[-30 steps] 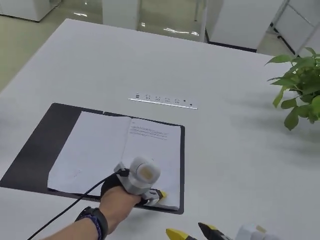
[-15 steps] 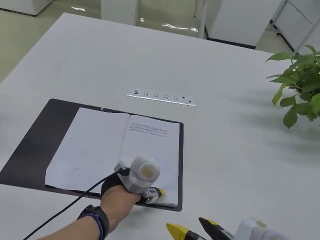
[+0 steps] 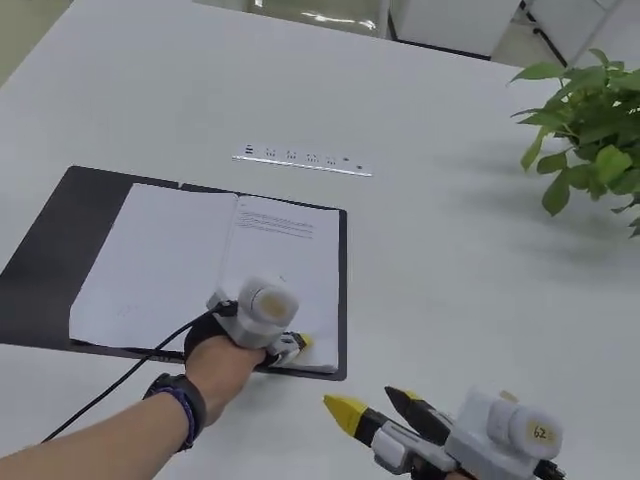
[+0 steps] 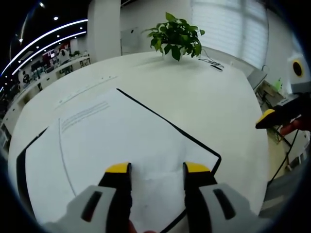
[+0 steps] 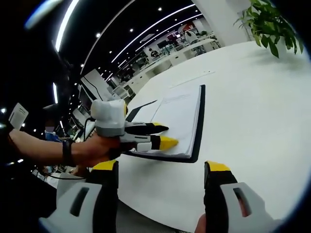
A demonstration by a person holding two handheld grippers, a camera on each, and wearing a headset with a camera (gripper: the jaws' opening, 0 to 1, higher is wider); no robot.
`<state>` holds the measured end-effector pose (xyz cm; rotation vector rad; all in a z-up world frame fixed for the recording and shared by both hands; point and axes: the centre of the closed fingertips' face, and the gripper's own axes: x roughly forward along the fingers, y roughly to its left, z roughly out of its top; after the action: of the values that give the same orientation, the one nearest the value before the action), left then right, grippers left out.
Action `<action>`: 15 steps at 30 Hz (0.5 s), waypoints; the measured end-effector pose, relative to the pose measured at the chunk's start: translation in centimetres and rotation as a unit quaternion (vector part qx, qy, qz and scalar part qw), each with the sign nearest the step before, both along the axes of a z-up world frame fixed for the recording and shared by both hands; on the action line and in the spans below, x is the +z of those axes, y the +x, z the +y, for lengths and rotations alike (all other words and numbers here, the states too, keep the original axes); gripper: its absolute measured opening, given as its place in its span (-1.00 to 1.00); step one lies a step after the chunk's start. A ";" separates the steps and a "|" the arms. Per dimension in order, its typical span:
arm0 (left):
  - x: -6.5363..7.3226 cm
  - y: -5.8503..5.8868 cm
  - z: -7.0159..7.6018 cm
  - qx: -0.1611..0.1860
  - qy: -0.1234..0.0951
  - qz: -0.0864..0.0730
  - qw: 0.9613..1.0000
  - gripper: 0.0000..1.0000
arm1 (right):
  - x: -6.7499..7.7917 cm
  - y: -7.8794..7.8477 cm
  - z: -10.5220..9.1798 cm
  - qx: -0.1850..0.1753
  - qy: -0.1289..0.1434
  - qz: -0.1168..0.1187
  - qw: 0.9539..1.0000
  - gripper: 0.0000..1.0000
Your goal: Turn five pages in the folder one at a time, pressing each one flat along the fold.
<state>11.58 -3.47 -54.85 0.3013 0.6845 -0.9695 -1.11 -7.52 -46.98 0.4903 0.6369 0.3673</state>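
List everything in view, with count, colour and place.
table: one, white, under everything
folder: one, black, open, on the table's left
pages: a stack, white, spread in the folder
socket strip: one, silver, set in the table beyond the folder
plant: one, green, far right
cable: one, black, trailing from the left gripper
left gripper: one, grey, yellow tips, open, over the right page's near corner
right gripper: one, same colours, open, right of the folder
hand: one, holding the left gripper
wristband: one, dark, behind that hand
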 end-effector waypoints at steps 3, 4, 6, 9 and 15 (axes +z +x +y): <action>-0.1 0.0 0.0 0.000 0.000 -0.004 1.000 -0.17 | 0.0 0.1 -0.1 -0.003 0.001 -0.001 1.000 0.41; -0.1 0.0 0.0 0.000 0.000 -0.005 1.000 -0.17 | -0.1 0.2 -0.1 -0.003 0.001 -0.001 1.000 0.41; 0.0 0.0 0.0 -0.001 -0.002 -0.006 1.000 -0.18 | -0.1 0.2 0.0 -0.003 0.001 0.000 1.000 0.40; 0.0 0.2 0.2 -0.001 -0.007 -0.004 1.000 -0.25 | -0.2 0.2 0.1 0.000 0.002 0.001 1.000 0.40; 0.0 0.9 0.8 0.007 -0.003 -0.009 1.000 -0.63 | -0.8 0.1 0.3 0.009 -0.003 0.007 1.000 0.39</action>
<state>12.44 -2.64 -54.86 0.2988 0.6655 -0.9547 -0.99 -7.21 -47.75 0.4808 0.6558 0.3797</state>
